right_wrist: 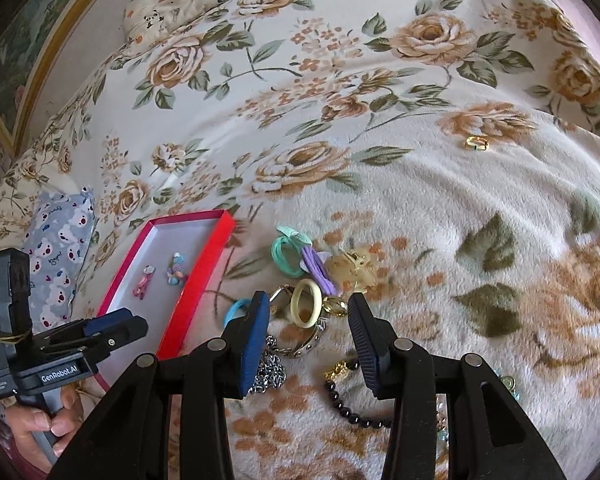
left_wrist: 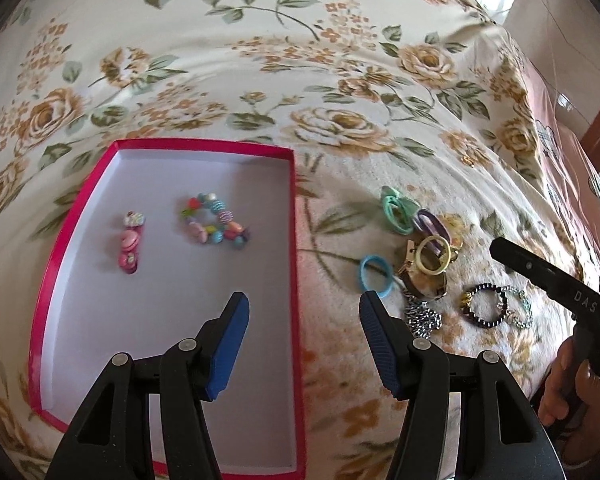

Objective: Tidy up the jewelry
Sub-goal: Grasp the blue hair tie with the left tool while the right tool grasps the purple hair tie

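Jewelry [left_wrist: 428, 264] lay in a heap on the bed [left_wrist: 260, 60] beside the red box [left_wrist: 204, 145]; left gripper [left_wrist: 304, 344] and right gripper [right_wrist: 309, 340] had fingers wide, holding nothing.

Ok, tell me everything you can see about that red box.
The red box is a shallow rectangular tray, cardboard by its look, with low red walls and a white floor. It lies flat and open on the floral blanket, left of the loose jewelry. Inside lie a pink hair clip and a multicolored bead bracelet, apart. Neither gripper touches it.
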